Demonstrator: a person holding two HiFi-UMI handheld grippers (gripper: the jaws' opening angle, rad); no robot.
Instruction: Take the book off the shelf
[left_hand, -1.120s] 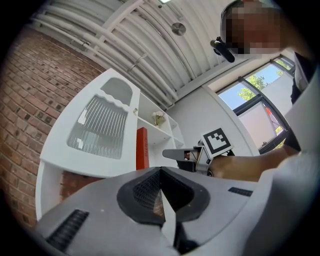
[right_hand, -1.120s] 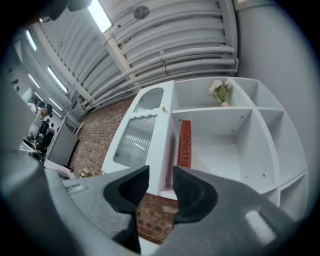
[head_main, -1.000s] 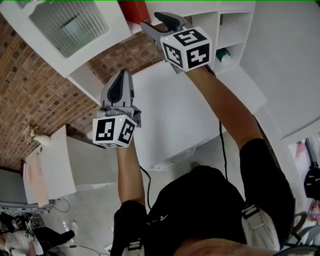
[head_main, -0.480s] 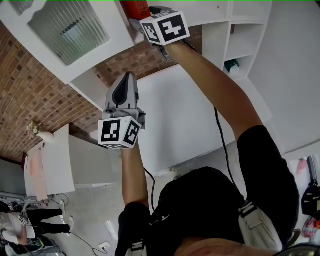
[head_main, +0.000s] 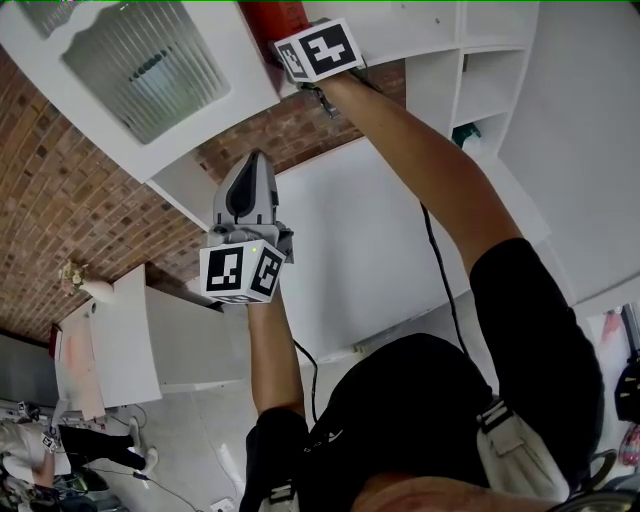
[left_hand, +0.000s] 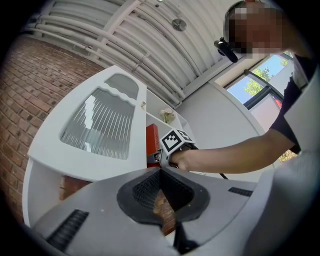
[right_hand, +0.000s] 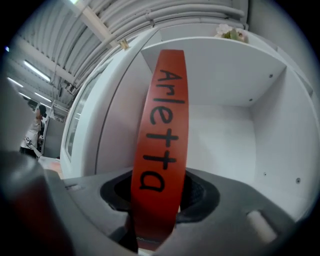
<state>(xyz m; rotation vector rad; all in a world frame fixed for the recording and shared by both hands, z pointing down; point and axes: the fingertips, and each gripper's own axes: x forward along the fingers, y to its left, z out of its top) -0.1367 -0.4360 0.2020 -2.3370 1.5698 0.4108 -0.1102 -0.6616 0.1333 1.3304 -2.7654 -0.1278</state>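
A red book (right_hand: 162, 140) with the black word "Arletta" on its spine stands upright in a white shelf compartment (right_hand: 225, 100). My right gripper (right_hand: 159, 200) is raised to it and its jaws are closing, with the spine filling the space between the pads. In the head view the red book (head_main: 272, 18) shows at the top edge, just beyond the right gripper (head_main: 290, 60). My left gripper (head_main: 248, 175) is held lower, apart from the shelf, its jaws together on nothing. From the left gripper view the red book (left_hand: 152, 145) and the right hand are ahead.
A white cabinet door with ribbed glass (head_main: 140, 60) stands open left of the book. More white cubbies (head_main: 490, 70) lie to the right, one holding a green thing (head_main: 468, 135). A brick wall (head_main: 80, 200) is behind. Pale flowers (right_hand: 230, 32) sit atop the shelf.
The right gripper has gone up and to the left, from in front of the cubbies to the red book, and now has its spine between its jaws. The left gripper barely moved.
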